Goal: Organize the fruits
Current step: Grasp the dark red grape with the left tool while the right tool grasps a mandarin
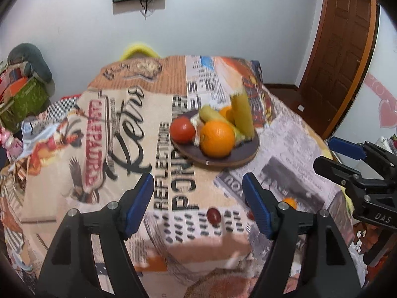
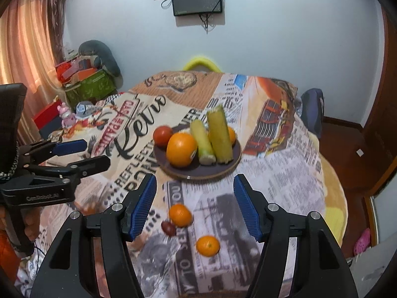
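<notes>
Left gripper (image 1: 197,200): jaws spread wide, holding nothing, above the printed tablecloth (image 1: 119,134)
Right gripper (image 2: 194,202): jaws spread wide, holding nothing
Plate (image 2: 178,171): dark, mid-table; carries a large orange (image 2: 181,149), a tomato (image 2: 162,136) and two corn pieces (image 2: 220,136)
Partly hidden: a second orange (image 2: 232,135) behind the corn
Loose fruit: two small oranges (image 2: 180,214) and a dark red fruit (image 2: 168,228), type unclear, near the table edge
Image quality: left view blurred

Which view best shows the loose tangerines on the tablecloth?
The right wrist view: both tangerines lie unobstructed between the open right gripper fingers. The left wrist view shows only one tangerine, mostly hidden behind a left gripper finger.
</notes>
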The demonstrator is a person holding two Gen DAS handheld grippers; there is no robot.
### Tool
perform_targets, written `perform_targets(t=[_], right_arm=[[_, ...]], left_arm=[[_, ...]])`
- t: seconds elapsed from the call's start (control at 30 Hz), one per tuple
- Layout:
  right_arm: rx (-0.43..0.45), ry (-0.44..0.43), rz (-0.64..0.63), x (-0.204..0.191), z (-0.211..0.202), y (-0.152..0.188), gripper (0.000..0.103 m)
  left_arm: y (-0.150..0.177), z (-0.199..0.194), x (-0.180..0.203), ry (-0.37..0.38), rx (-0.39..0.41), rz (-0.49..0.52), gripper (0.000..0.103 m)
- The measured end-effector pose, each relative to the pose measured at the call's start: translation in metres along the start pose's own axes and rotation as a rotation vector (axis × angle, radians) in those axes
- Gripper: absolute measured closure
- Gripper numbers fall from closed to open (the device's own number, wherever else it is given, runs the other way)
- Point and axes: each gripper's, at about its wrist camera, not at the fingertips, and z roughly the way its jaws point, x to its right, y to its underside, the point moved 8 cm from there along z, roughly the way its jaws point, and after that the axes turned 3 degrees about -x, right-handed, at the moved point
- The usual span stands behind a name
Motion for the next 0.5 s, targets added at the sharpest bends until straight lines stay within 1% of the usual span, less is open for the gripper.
perform_targets(t=[0.07,0.13,0.2,0.23,0.3,0.5], right_arm=[[-0.020,-0.006,0.005,-0.002,0.006,0.009,0.042],[-0.050,-0.017,0.007,-0.003,0.016,0.019,0.042],[-0.084,-0.025,0.008,-0.003,0.029,0.027,0.042],[-0.092,-0.030,0.011,-0.003,0.031,0.030,0.042],[-0.118,-0.051,0.024,-0.003,0.041,0.035,0.042],[-0.179,-0.087,0.038,-0.008,0.065,0.052,0.042]], left_arm=[[0.011,0.010,0.001,-0.003,-0.027,0.006,0.030],[0.022,0.022,0.003,0.004,-0.057,0.008,0.035],[0.032,0.034,0.005,0.019,-0.092,0.008,0.045],[0.036,0.039,0.006,0.026,-0.106,0.008,0.046],[0.044,0.050,0.009,0.036,-0.134,0.012,0.052],[0.058,0.075,0.014,0.068,-0.192,0.016,0.061]])
